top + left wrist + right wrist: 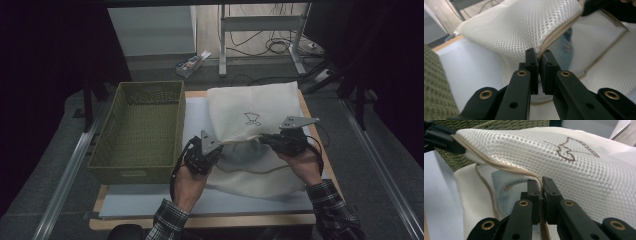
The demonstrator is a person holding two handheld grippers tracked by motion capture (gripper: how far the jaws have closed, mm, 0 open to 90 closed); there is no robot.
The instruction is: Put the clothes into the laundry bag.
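A cream mesh bag [252, 117] is laid on the table [150, 202], its long axis running away from the person and its open mouth turned toward them. The zipper edge [506, 168] is pinched by the left gripper [212, 149] and the right gripper [270, 139], stretched between them. A green basket [140, 130] is seen just beyond the left gripper.

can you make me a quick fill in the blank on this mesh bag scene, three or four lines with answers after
1. Both claws are shut on the zipper edge of the white ____ laundry bag.
2. The green woven ____ sits beside the bag, on the left claw side.
3. Between the left claw and the right claw, the bag's mouth is held ____.
4. Inside the bag lies a pale blue ____.

Missing words: mesh; basket; open; garment
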